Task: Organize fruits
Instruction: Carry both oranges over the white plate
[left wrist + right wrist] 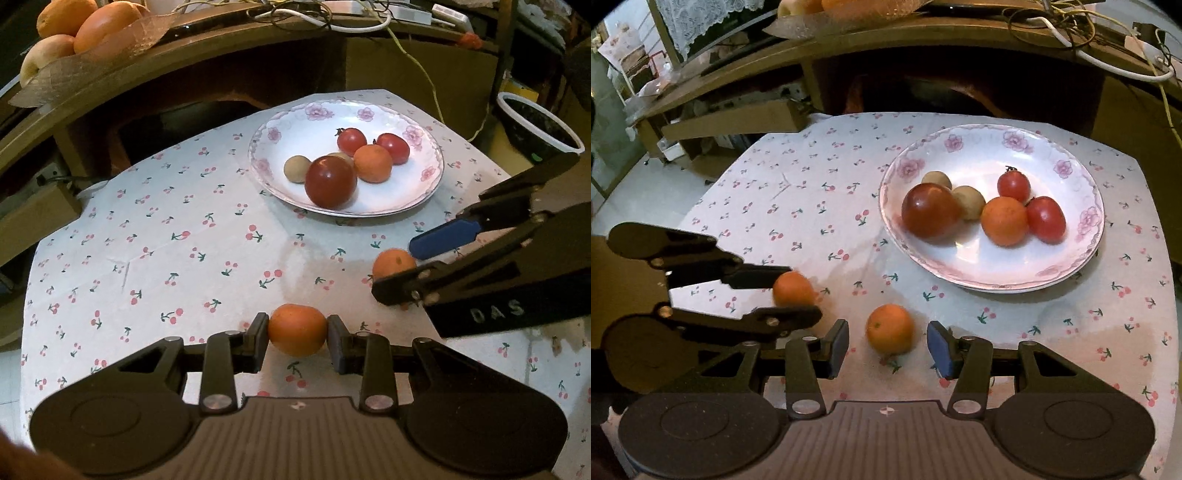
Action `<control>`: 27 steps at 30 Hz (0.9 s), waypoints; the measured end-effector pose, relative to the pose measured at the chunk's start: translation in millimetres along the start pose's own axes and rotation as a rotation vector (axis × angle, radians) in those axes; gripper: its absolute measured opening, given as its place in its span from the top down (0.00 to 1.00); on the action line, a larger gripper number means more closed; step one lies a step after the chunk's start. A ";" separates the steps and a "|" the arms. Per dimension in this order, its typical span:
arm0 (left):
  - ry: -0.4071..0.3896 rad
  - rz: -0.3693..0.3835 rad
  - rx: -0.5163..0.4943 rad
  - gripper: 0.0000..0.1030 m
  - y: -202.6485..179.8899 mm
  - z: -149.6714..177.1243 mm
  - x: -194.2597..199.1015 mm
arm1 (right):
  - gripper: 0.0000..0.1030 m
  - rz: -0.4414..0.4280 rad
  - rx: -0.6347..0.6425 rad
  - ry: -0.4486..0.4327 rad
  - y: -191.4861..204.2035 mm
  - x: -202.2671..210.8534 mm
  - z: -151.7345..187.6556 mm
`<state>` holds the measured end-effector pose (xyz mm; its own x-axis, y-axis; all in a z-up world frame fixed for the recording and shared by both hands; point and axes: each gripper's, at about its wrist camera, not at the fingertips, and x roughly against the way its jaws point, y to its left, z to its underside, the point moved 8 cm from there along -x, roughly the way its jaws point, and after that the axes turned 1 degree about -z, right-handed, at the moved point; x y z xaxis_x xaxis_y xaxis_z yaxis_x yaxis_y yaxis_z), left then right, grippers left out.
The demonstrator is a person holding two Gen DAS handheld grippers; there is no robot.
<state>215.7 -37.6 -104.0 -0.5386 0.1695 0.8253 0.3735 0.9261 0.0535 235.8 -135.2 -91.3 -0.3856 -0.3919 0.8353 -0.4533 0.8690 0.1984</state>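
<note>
- The left gripper (297, 338) has its fingers (258, 338) pressed against both sides of an orange (297, 329); it is grasping that fruit just above, or on, the cherry-print cloth at the near edge of the surface (147, 240). Whether the fruit is lifted clear I cannot tell.
- The right gripper (888, 345) is released: its blue-padded fingers (938, 345) stand apart on either side of a second orange (890, 328), with a gap showing on each side. That fruit rests on the cloth, directly between the fingers.
- The two oranges lie near each other, the left one to the left of the right one, so the grippers crowd close together side by side.
- The plate (428, 192) sits ahead of both grippers, further back on the surface and toward the right. It already holds a big red tomato (330, 181), two small red tomatoes, another orange and two small brownish fruits.
- The relation that matters: the plate lies forward of the held orange and slightly right, while the right gripper is the nearer one to it. I judge the left gripper's path to the plate crosses in front of the right gripper, so a clash is the risk.
- Both oranges are nearly round, so no long axis governs the grip.
</note>
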 end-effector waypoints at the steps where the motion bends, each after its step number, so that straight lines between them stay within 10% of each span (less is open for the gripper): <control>1: 0.004 0.000 -0.002 0.62 -0.9 0.4 -1.5 | 0.52 0.005 -0.004 0.001 -2.1 -1.5 -0.3; 27: 0.004 -0.013 -0.035 0.62 -10.7 -3.1 -4.1 | 0.71 0.061 0.049 0.013 -1.1 0.1 0.9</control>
<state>216.2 -49.3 -106.2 -0.5403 0.1563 0.8268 0.3930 0.9157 0.0836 235.6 -136.5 -92.0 -0.4037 -0.3344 0.8516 -0.4680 0.8753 0.1219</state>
